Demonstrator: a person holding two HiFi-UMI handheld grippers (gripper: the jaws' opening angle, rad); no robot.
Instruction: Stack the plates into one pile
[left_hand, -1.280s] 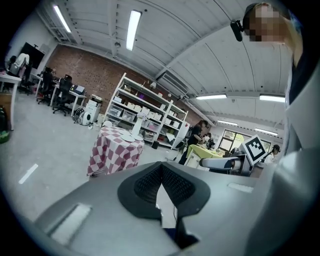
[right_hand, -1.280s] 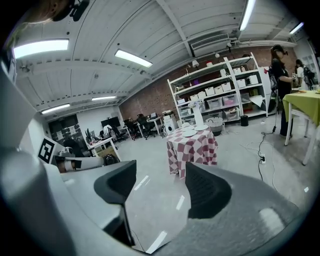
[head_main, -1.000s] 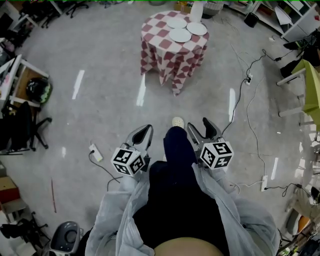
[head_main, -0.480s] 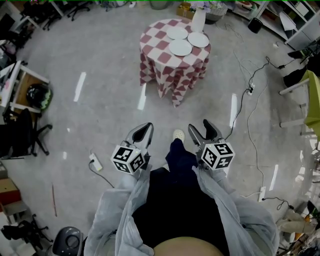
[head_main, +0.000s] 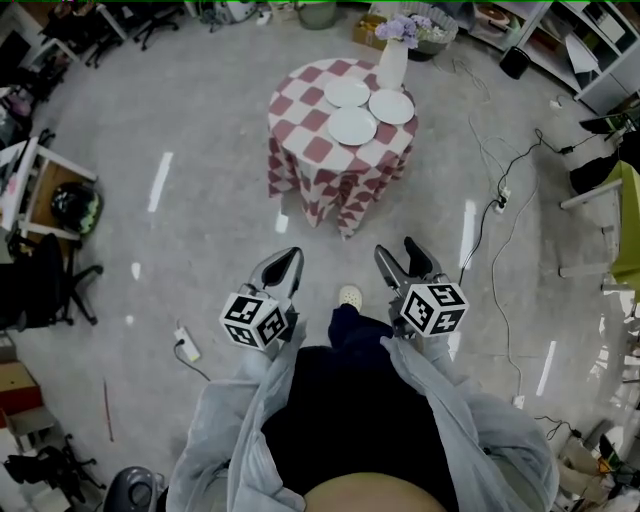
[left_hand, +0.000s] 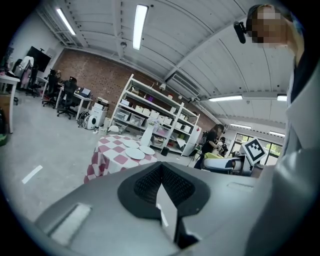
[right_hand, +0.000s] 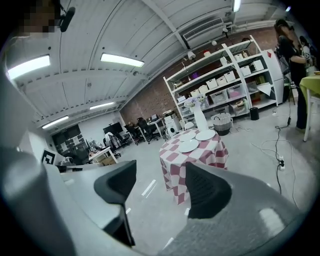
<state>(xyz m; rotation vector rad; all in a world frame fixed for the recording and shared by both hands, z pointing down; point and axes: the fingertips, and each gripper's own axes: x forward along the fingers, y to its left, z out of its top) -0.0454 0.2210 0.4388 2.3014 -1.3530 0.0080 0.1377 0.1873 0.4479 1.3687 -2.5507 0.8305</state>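
The surface (head_main: 300, 95) stands on the floor ahead of the person, well apart from both grippers. Three plates lie on it close together: the near plate (head_main: 352, 126) by the near edge, the far plate (head_main: 347, 93) just behind it, and the right plate (head_main: 391, 106) beside them toward the right edge. A vase (head_main: 392, 62) stands at the far edge, behind the right plate. The left gripper (head_main: 283, 265) and right gripper (head_main: 400, 255) flank the person's foot (head_main: 349, 296). Shelves (right_hand: 225, 80) stand behind the surface; a cable (head_main: 490, 250) lies on the floor to its right.

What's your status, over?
Left gripper shut, empty; right gripper open, empty. Three plates unstacked on checked table, well ahead. Vase close behind them.
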